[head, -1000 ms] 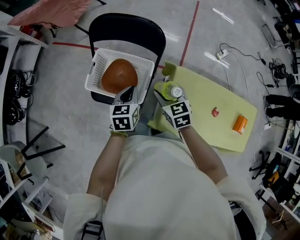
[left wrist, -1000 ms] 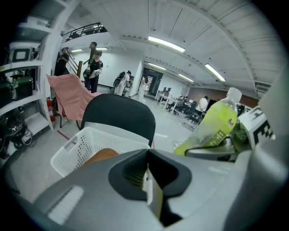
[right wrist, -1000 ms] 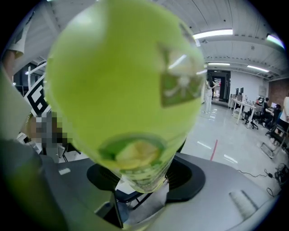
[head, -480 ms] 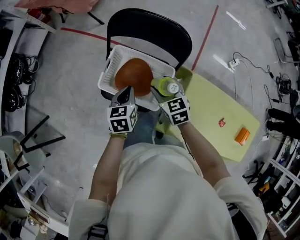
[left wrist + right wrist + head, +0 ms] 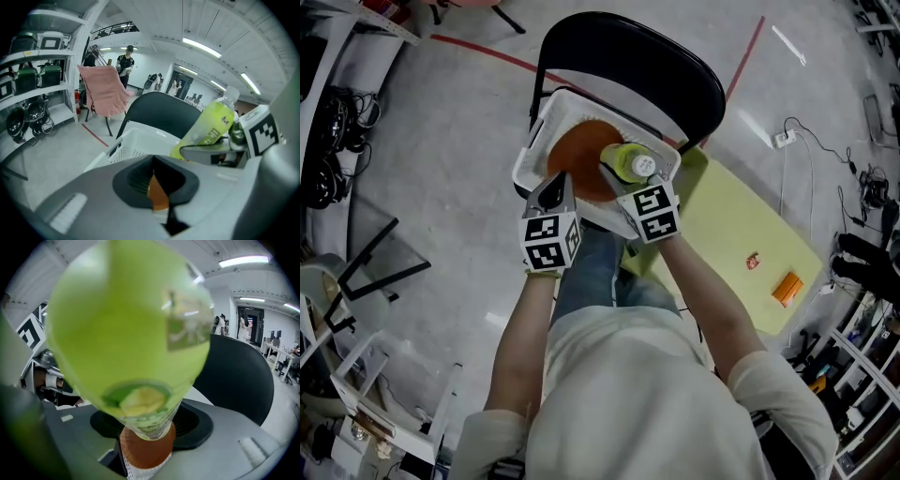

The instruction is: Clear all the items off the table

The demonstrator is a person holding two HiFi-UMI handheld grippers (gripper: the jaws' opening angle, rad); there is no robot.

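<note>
Two tools are held out over a white basket (image 5: 534,141) that sits on the seat of a black chair (image 5: 628,56). The left tool (image 5: 553,187) has its jaws pressed fully together with nothing between them; through the small gap at their root its own view shows only a sliver of orange. That is the orange-brown bowl (image 5: 572,155) lying in the basket, just beyond the tips. The right tool (image 5: 619,183) stands partly open and grips a yellow-green bottle (image 5: 628,161) around its body. The bottle is tilted, its cap uppermost, and it hangs over the bowl inside the basket's rim — whether it touches the bowl I cannot tell. In the right gripper view its base fills most of the frame, with the bowl showing beneath it. The pale yellow-green bench (image 5: 741,225) stands to the person's right, its near corner close beside the chair. Two things lie on it, well apart from the tools: a small red item (image 5: 754,262) and, nearer the far edge, an orange block (image 5: 787,288). A red line (image 5: 478,52) runs across the grey floor behind the chair — and in the left gripper view a pink cloth (image 5: 105,91) hangs over another chair farther back.
</note>
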